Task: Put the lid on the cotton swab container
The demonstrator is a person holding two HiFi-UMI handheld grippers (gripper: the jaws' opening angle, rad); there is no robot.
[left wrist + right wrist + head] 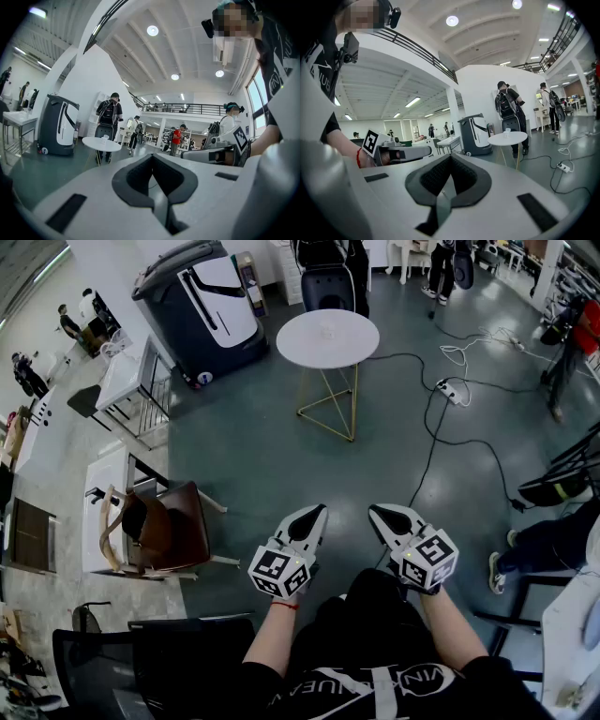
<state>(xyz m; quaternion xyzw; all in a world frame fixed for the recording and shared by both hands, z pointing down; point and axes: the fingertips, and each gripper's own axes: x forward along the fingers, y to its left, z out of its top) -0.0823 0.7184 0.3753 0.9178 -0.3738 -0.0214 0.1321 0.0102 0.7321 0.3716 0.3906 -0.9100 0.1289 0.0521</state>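
There are two white grippers with marker cubes at lower centre: left gripper (315, 513), right gripper (378, 513). One round white table on gold wire legs (328, 337) stands at upper centre, one dark grey wheeled machine (202, 306) upper left, one brown wooden chair (161, 532) lower left.

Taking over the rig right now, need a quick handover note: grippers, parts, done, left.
Left gripper: jaws shut, nothing between them, held low in front of the person.
Right gripper: the same, shut and empty.
Job's things: no lid or swab container can be made out. A small white item stands on the round white table ahead, too small to identify.
Done: nothing yet.
Left: find both parts, then put the lid on.
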